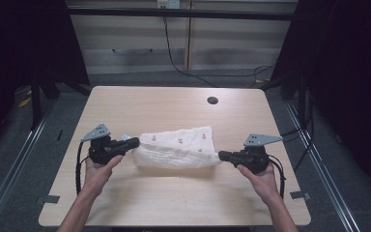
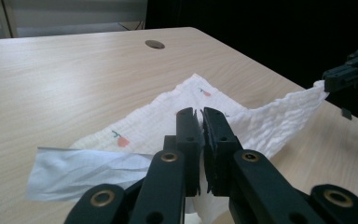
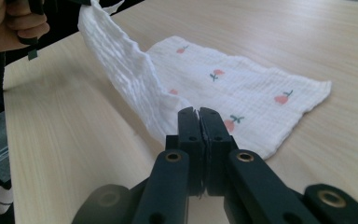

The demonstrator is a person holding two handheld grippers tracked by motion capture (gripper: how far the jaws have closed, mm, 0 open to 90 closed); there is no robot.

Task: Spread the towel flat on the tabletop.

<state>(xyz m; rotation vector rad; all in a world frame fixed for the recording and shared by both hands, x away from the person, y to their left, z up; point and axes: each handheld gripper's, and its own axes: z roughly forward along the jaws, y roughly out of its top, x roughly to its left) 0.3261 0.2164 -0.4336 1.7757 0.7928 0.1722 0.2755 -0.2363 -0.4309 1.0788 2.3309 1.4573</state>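
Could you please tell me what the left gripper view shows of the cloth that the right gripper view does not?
Left gripper view: a pale blue label lies flat on the table beside the white cloth, and a round hole sits in the tabletop farther off.

Right gripper view: the cloth's far edge lies spread flat, with several red flower prints across it.

Both: each gripper, left and right, is shut on a cloth corner, and the near edge is lifted between them.

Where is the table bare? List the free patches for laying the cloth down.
Free: the far table strip between the cloth and the cable hole, and the near strip between cloth and front edge. Crowded: the middle band, where the left gripper and right gripper pinch the cloth's ends.
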